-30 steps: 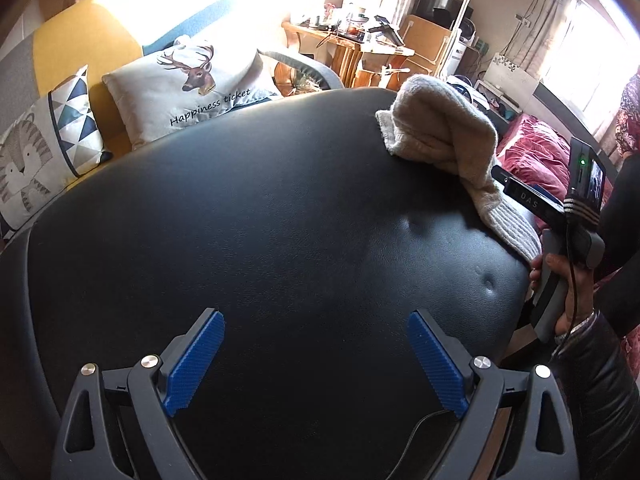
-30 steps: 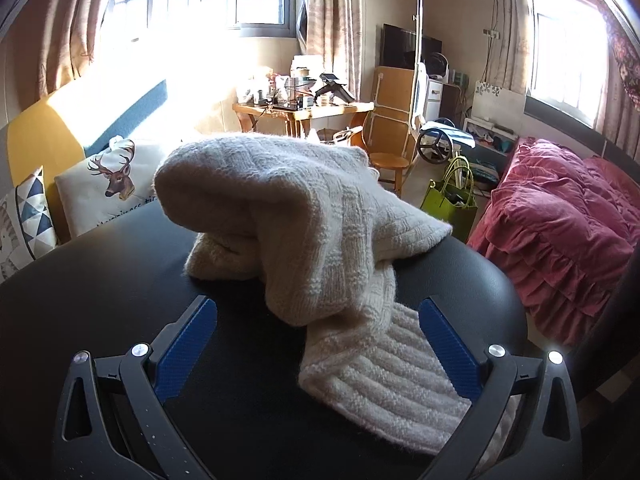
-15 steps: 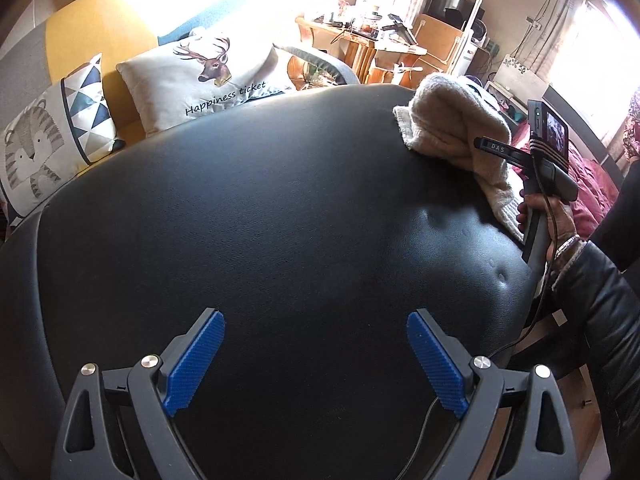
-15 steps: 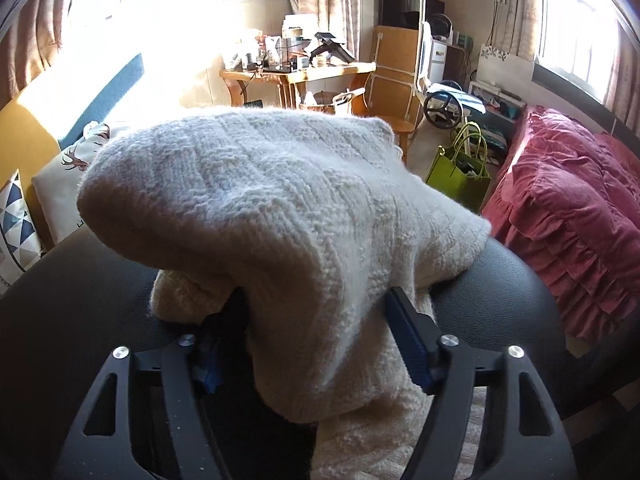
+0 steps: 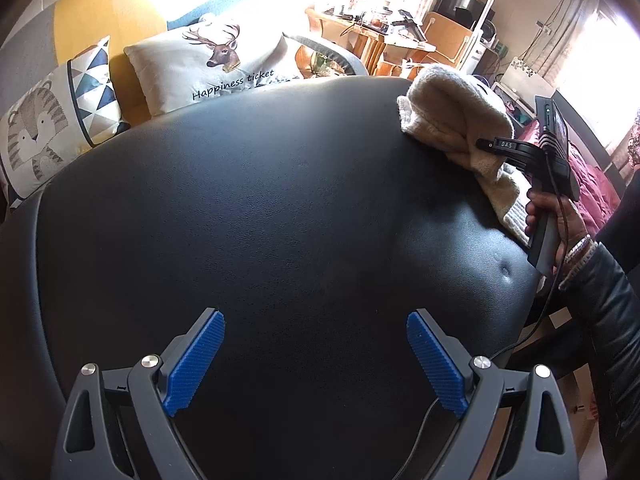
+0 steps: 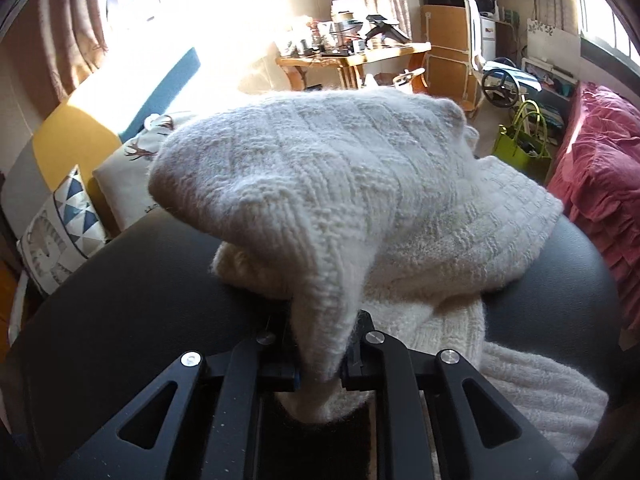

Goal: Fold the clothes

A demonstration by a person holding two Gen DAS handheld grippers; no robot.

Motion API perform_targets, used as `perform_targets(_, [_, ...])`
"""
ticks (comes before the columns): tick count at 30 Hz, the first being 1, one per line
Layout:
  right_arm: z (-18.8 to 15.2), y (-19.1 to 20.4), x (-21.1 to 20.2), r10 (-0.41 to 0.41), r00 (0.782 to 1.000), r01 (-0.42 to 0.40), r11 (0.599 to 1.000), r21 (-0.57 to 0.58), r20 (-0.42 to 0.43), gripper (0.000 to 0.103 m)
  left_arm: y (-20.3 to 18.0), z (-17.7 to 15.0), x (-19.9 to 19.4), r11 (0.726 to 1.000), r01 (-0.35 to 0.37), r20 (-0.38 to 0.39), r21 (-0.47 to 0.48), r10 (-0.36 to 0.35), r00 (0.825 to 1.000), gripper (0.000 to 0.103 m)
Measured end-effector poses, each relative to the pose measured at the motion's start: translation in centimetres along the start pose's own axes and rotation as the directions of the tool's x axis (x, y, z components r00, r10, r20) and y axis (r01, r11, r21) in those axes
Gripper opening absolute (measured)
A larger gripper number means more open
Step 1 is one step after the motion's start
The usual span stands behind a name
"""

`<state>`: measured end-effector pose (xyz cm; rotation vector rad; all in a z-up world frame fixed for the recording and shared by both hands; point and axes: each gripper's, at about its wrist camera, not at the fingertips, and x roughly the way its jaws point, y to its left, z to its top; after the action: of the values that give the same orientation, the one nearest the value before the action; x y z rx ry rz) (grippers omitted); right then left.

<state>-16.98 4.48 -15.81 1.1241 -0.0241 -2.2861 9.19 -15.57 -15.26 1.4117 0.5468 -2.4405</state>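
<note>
A cream knitted sweater (image 6: 360, 200) lies bunched at the far right of a black leather surface (image 5: 280, 200). In the right wrist view, my right gripper (image 6: 320, 360) is closing its jaws on a fold at the near edge of the sweater, and the pads pinch the knit between them. The left wrist view shows the same sweater (image 5: 452, 116) with the right gripper (image 5: 486, 145) reaching into it, held by a person's hand (image 5: 548, 216). My left gripper (image 5: 316, 360) hovers open over bare leather near the front, well away from the sweater, with nothing between its blue pads (image 5: 196, 360).
A deer-print pillow (image 5: 216, 68) and a triangle-pattern pillow (image 5: 52, 120) lean on a yellow sofa behind the surface. Red bedding (image 6: 600, 184) lies to the right, with a green bag (image 6: 520, 148) and a cluttered wooden desk (image 6: 352, 56) beyond.
My right gripper moved forward into the sweater and went from wide open to pinched on a fold of it. My left gripper stayed open in nearly the same place.
</note>
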Motion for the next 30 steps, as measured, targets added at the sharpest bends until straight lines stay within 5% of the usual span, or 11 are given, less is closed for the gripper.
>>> perform_targets(7, [-5.3,7.8,-2.6,0.224,0.973,-0.227,0.972,-0.054,-0.053,0.013,0.9,-0.9,-1.1,1.000,-0.002,0.008,-0.031,0.002,1.000,0.095])
perform_targets(16, [-13.2,18.2,-3.9,0.389,0.911,-0.401,0.913,-0.073,-0.141,0.017,4.5,-3.1,-3.8,0.990,0.012,0.040,-0.143,-0.006,0.999,0.095])
perform_targets(22, [-18.9,23.9,-4.7,0.439,0.873,-0.465,0.881,-0.086,-0.213,0.031,8.5,-5.7,-5.9,0.973,-0.004,0.062,-0.231,0.019,0.998,0.095])
perform_targets(24, [-20.2,25.7,-5.4,0.447,0.865,-0.479,0.871,-0.109,-0.228,0.047,10.2,-6.8,-6.8,0.964,-0.010,0.074,-0.265,0.031,0.997,0.095])
perform_targets(30, [-22.4,28.3,-8.7,0.434,0.869,-0.482,0.851,-0.208,-0.239,0.050,14.6,-10.4,-9.1,0.923,-0.003,0.101,-0.384,0.045,0.994,0.094])
